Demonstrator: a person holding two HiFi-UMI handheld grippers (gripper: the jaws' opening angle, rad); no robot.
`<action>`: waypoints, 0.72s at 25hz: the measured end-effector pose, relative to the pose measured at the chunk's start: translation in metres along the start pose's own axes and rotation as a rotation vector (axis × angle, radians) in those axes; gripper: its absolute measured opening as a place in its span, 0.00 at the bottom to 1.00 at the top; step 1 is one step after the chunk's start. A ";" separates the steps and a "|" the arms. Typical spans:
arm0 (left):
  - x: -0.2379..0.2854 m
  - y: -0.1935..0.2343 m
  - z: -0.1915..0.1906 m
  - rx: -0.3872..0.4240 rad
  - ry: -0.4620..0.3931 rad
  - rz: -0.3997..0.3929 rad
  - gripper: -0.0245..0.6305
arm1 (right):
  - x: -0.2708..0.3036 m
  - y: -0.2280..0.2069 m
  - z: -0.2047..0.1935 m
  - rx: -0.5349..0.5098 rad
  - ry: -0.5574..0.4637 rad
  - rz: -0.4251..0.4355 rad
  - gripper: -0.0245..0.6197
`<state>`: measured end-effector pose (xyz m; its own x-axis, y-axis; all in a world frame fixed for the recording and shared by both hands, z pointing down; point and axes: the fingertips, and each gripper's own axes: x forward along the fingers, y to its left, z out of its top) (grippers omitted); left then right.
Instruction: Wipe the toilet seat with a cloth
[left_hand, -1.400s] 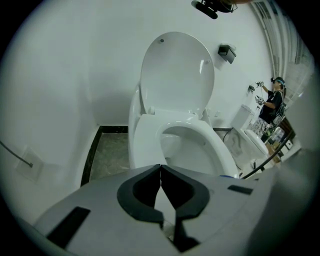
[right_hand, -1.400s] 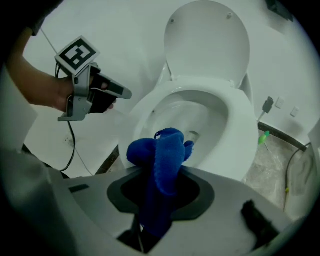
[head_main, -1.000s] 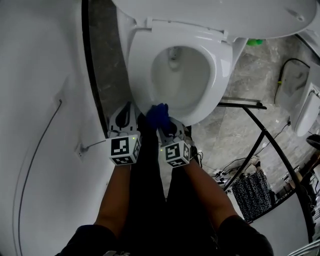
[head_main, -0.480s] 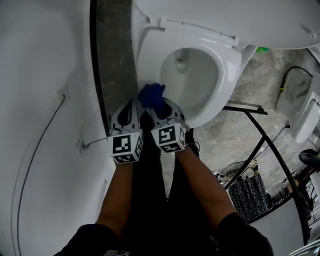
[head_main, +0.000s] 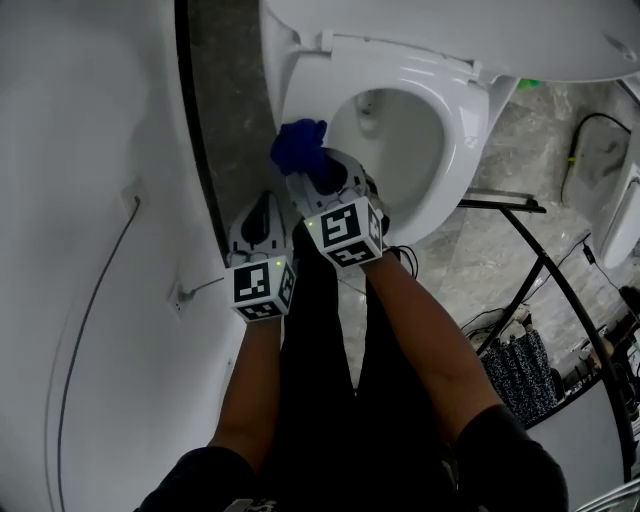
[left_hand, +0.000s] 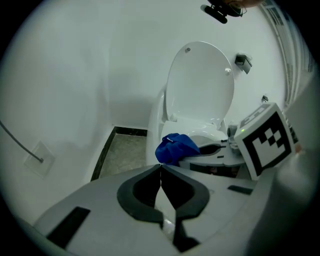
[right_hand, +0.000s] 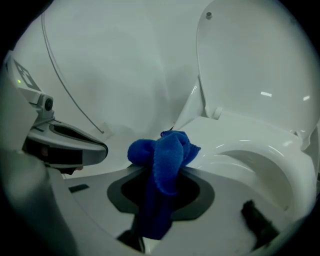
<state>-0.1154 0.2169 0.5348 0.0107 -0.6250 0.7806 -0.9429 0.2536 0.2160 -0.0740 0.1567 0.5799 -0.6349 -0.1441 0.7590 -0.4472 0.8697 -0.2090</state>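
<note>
Right gripper (right_hand: 159, 175) has its jaws clamped tight on a bunched-up blue terry cloth (right_hand: 165, 150), which sits against the left side of the white plastic toilet seat (head_main: 462, 120). Left gripper (left_hand: 161, 169) jaws are fully together, nothing between them, just beside the bowl.

No words, numbers, brand names or signs can be read anywhere. The only printed marks are black-and-white square code patterns, which hold no letters. They sit on the white plastic cube (head_main: 262, 287) of the left gripper (head_main: 262, 212) and on the matching cube (head_main: 345, 232) of the right gripper (head_main: 308, 167). The first cube lies at eight o'clock of the second.
</note>
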 end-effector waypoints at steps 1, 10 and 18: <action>0.002 -0.001 0.002 0.001 -0.003 -0.003 0.05 | 0.001 -0.001 0.002 0.008 -0.005 0.001 0.21; 0.006 0.000 0.007 0.016 -0.008 -0.011 0.05 | 0.008 -0.022 0.021 0.035 -0.032 -0.029 0.21; 0.005 -0.002 -0.015 0.045 0.046 -0.019 0.05 | 0.015 -0.062 0.048 0.035 -0.065 -0.116 0.21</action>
<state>-0.1080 0.2244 0.5475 0.0428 -0.5940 0.8033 -0.9564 0.2082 0.2049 -0.0857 0.0776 0.5745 -0.6166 -0.2741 0.7380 -0.5410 0.8286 -0.1442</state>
